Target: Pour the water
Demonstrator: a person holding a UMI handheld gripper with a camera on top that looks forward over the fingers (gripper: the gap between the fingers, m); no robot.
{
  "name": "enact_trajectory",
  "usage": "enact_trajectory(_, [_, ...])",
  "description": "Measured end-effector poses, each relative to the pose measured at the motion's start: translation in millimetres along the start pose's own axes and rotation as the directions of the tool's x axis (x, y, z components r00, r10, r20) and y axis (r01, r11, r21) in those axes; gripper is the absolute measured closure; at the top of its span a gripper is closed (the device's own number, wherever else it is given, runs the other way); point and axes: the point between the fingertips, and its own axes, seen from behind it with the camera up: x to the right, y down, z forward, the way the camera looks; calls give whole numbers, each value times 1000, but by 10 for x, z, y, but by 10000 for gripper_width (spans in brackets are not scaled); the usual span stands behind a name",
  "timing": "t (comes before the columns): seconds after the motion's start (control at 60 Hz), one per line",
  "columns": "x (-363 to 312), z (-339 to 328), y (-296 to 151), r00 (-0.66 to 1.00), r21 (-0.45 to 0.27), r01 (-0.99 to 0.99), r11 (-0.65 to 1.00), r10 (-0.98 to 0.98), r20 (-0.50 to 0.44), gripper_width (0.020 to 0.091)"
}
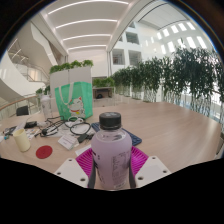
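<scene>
Gripper view: a clear plastic bottle (111, 152) with a dark screw cap (110, 120) stands upright between the two fingers of the hand-held gripper (112, 166), its lower body against the magenta pads (139, 160) that show at either side. Both pads seem to press on the bottle wall, so I judge the fingers closed on it, taking hold low on the body; whether the base rests on the pale worktop (170, 125) or is lifted off it cannot be told.

The bottle looks thin-walled and smooth, a ribbed cylinder narrowing at the shoulder to the neck. If filled, it would likely be moderately heavy and yielding under a squeeze, and slippery where the plastic is bare. A firm hold on the broad middle seems best, not the neck. The cap is on, so it would have to come off before pouring.

Beyond the bottle lie a pale cup (22, 141), a red round lid (44, 152), tangled cables (68, 128) and a green-and-white paper bag (73, 97), with potted plants (165, 75) further back
</scene>
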Motion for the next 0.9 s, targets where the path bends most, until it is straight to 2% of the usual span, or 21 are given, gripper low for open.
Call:
enact_trajectory(0.1, [-75,3,-74,998,-72,-66,995,66,3,678])
enact_trajectory(0.167, [-107,-59,-338,998,-65,-42,997,39,-48,679])
enact_trajectory(0.25, [-291,-96,-933,999,-24,8,1000,-9,-52,680])
enact_trajectory(0.383, [-1132,-142,-1764,954,64,291,954,-285,-97,680])
enact_trajectory(0.45, [-1530,-178,-2053,859,62,504,861,-494,-135,680])
enact_trajectory(0.5, [-1926,-66,-2091,757,53,648,760,-634,-157,683])
enact_trajectory(0.55, [-2283,-72,-2041,609,7,787,617,-775,-168,685])
enact_trajectory(0.567, [-2418,-29,-1998,552,-7,828,561,-817,-168,669])
enact_trajectory(0.667, [-3006,214,-1694,131,-73,987,145,-976,-172,681])
enact_trajectory(0.75, [-3335,410,-1309,-176,-112,980,-163,-977,-122,682])
enact_trajectory(0.8, [-3385,466,-1245,-360,-108,929,-353,-932,-51,682])
enact_trajectory(0.883, [-3508,448,-1076,-604,-95,794,-600,-797,-11,681])
enact_trajectory(0.9, [-3535,474,-986,-631,-122,772,-624,-775,-30,680])
